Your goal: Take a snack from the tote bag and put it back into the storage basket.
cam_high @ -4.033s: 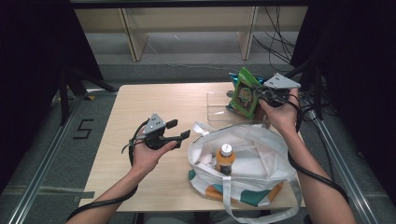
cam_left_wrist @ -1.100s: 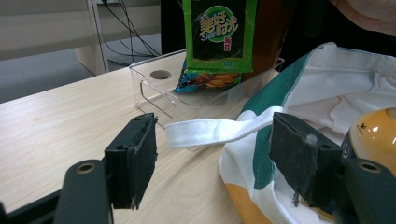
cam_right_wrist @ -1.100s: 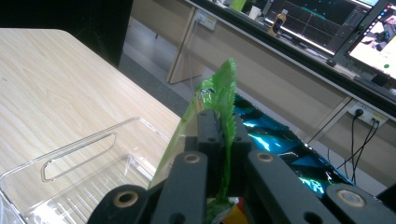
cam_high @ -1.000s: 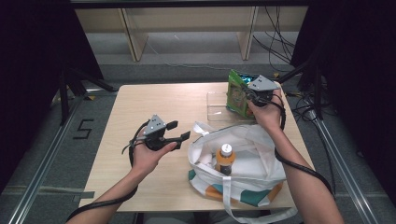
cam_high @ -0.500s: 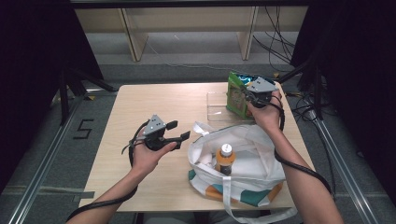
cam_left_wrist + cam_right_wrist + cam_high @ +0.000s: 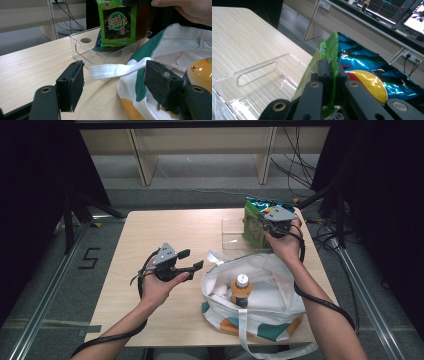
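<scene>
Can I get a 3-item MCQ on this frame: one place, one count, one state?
1. Where does the green snack packet stand?
A. in the clear tray
B. in the tote bag
C. on the floor

2. How many bottles stand in the tote bag?
A. none
B. one
C. three

3. How are the jaws of the right gripper?
A. wide open over the table
B. shut on the bag's strap
C. shut on the green snack packet

Key:
1 A, the packet's lower edge sits inside the clear tray in the left gripper view.
2 B, one orange bottle shows in the high view.
3 C, the right gripper view has the jaws pinching the packet's top edge.
</scene>
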Tool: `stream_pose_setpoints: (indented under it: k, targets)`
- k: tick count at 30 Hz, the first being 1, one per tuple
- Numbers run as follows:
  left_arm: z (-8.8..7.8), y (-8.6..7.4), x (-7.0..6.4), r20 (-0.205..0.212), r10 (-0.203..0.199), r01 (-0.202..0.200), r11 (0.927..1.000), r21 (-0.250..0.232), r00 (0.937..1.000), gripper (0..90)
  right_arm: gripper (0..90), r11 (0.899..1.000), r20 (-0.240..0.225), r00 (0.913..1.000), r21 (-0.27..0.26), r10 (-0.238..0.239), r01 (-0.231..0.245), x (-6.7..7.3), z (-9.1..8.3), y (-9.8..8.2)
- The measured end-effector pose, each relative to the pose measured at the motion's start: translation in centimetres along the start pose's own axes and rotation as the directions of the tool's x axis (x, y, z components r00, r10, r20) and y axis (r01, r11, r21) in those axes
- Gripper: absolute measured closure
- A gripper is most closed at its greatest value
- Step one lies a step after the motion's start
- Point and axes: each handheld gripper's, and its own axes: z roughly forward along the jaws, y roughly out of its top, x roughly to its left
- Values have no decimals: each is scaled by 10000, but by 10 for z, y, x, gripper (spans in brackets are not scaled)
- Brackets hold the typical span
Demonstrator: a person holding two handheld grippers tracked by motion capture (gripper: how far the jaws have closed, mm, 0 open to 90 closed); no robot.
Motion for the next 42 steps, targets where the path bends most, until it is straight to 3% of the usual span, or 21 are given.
stream_pose_setpoints:
  k: [5,7,14,16,21,25,42]
  targets:
    - [0,0,0,0,-15,15,10000,3,10000,316,885,9994,-157,9995,222,267,-263,2,-4,-1]
    - [1,-1,0,-3,-40,40,10000,2,10000,316,884,9999,-82,9999,114,65,-64,-1,-4,-1]
    - [0,0,0,-5,1,-1,10000,1,10000,316,884,9997,-151,9998,204,153,-150,-1,-6,-1]
    - [0,0,0,-7,-13,13,10000,-2,10000,316,884,9988,-338,9988,335,362,-350,0,-7,-1]
    - [0,0,0,-8,-2,2,10000,9,10000,316,883,9993,-215,9993,236,304,-299,-1,-9,-2]
    - [0,0,0,-8,-2,2,10000,10,10000,316,883,9978,-359,9979,399,545,-530,-1,-12,-2]
    - [0,0,0,-16,3,-3,10000,9,10000,316,883,9966,-484,9960,356,757,-740,-4,-18,-5]
